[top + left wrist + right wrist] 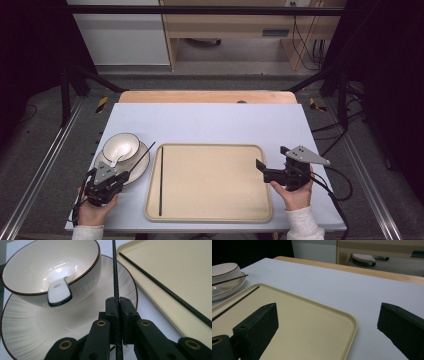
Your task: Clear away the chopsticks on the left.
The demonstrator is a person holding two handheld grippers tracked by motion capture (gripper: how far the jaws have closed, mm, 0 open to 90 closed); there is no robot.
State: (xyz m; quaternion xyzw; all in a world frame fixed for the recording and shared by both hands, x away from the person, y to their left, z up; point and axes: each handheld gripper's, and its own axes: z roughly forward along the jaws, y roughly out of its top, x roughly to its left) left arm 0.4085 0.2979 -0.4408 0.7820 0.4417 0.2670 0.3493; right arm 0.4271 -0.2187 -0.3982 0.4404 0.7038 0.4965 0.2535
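Black jaws of the left gripper point(117, 315) rise from the bottom of the left gripper view, pressed together on a thin black chopstick point(114, 267) that runs straight up the frame past the rim of a cream bowl with a dark brown edge point(37, 265). That bowl sits on a ribbed cream saucer plate point(30, 327); a white ceramic spoon with a dark-edged handle point(58, 291) leans inside it, handle over the rim.

High view, lower left: left gripper point(121, 176) at the plate's near edge, held chopstick point(141, 156) slanting up-right, clear of the tray. A second thin black chopstick point(161, 180) lies along the left inner side of the beige rectangular plastic tray point(210, 217), centre frame, on the pale blue-grey table point(210, 122).

Right gripper point(261, 169), lower right of the high view, hangs at the tray's right edge. Right gripper view: jaws wide apart with nothing between them, left jaw over the tray point(317, 322), right jaw over bare table point(317, 282); bowl and held chopstick point(232, 279) at upper left.
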